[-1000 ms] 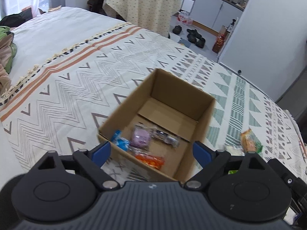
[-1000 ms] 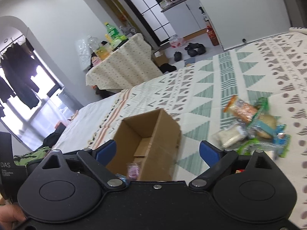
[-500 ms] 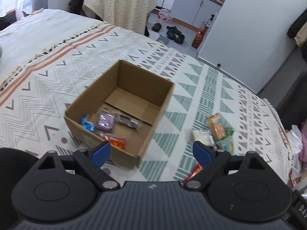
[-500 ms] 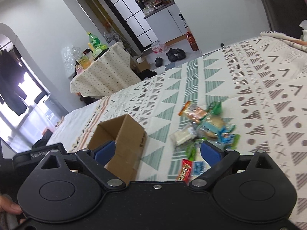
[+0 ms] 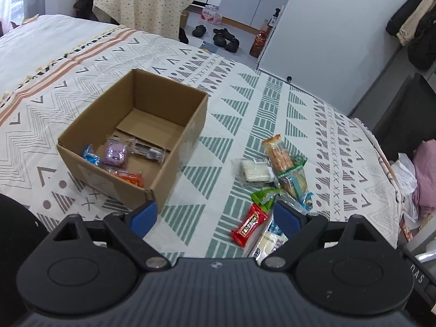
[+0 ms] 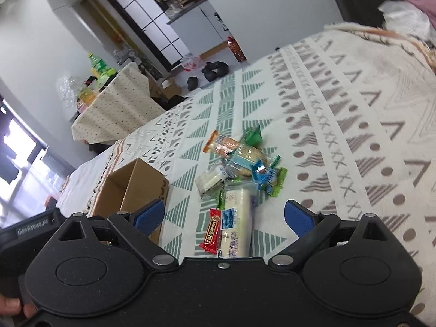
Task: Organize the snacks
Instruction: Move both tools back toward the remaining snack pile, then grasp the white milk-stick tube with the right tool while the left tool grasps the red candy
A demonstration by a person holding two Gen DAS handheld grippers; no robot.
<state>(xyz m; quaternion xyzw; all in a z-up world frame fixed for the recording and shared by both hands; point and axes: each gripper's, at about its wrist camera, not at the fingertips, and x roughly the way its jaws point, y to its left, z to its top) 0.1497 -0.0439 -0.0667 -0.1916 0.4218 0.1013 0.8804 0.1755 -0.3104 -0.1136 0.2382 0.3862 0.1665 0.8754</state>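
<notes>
Spreading under everything you see is the bedspread (image 5: 245, 125), white with green triangles and grey zigzags, and all the task's things lie on it. Your cardboard box (image 5: 179, 160) sits open on its left part in the left wrist view, with four snacks already on its floor at the near end: a blue packet (image 5: 91, 158) against the left wall, a purple packet (image 5: 116, 153) beside it, a dark clear-wrapped bar (image 5: 148, 150) to the right of that, and an orange packet (image 5: 129, 178) nearest you.

To the right of the box, apart from it, the loose snack pile (image 5: 275, 174) waits on the green triangles. In it you can pick out a long orange biscuit pack (image 5: 278, 155) at the far end, a white packet (image 5: 254, 170) touching its left side, and a red bar (image 5: 249, 224) at the near end beside a long white pack (image 6: 237, 218).

Your left gripper (image 5: 215, 216) hangs above the bedspread between box and pile, jaws spread wide with nothing in them. Your right gripper (image 6: 224, 215) hangs over the near end of the pile, likewise spread and empty, the red bar and long white pack lying below its gap.
</notes>
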